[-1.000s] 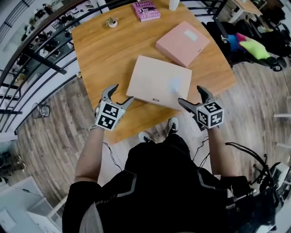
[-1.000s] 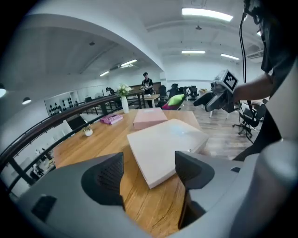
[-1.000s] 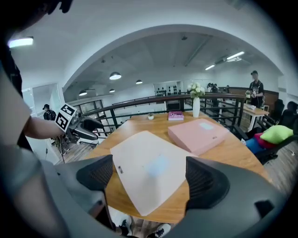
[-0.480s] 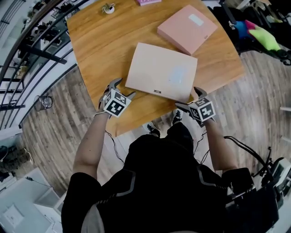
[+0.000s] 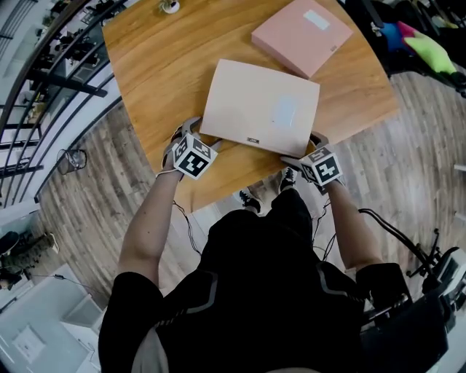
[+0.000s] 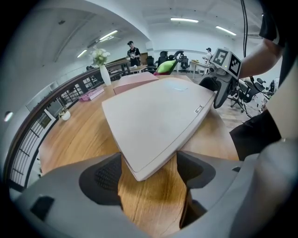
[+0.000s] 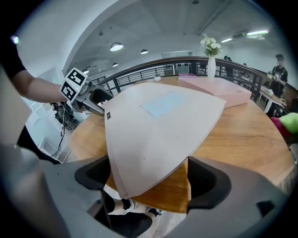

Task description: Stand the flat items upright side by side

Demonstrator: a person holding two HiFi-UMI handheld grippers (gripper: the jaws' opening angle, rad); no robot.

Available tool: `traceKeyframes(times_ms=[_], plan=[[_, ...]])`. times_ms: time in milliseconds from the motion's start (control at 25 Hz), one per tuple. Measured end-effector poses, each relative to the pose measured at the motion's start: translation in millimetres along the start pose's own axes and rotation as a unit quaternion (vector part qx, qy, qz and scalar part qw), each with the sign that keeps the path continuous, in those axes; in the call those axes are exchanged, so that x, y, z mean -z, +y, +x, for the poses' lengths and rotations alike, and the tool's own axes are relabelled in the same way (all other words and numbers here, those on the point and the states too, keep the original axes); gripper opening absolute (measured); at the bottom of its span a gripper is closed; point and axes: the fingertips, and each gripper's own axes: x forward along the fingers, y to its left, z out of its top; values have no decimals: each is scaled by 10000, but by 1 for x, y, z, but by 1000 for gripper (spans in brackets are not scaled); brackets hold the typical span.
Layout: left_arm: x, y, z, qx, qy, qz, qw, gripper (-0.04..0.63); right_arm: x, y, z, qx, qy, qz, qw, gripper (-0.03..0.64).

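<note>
The beige flat box (image 5: 261, 108) is lying on the worktop (image 5: 160, 65), its near corners sitting inside the left claw (image 5: 198, 135) and right claw (image 5: 304, 148), both just opening wide, unclamped.

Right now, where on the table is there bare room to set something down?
Widest: left side of the table, from the beige box to the pot. A smaller wedge: right of that box, nearer than the pink box. Crowded: the near edge, where the left gripper and right gripper straddle its corners.
</note>
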Motion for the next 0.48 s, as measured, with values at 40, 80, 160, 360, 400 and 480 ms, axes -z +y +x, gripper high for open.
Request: traceKeyframes(times_ms=[40, 80, 160, 360, 400, 480], plan=[[0, 0, -1, -29, -24, 0, 10000, 367, 0, 1, 0, -4, -1, 6, 10000, 523], [1, -1, -1, -57, -43, -9, 10000, 367, 0, 1, 0, -5, -6, 10, 10000, 523], [2, -1, -2, -95, -52, -62, 9999, 367, -1, 2, 0, 5, -25, 3, 10000, 521], [1, -2, -3, -124, -100, -272, 9995, 367, -12, -3, -12, 189, -178, -78, 9996, 472], [2, -2, -3, -118, -118, -324, 9993, 365, -16, -4, -16, 204, -202, -113, 9995, 471], [4, -4, -4, -112, -147, -406, 9990, 365, -23, -3, -24, 219, -210, -215, 9993, 469]])
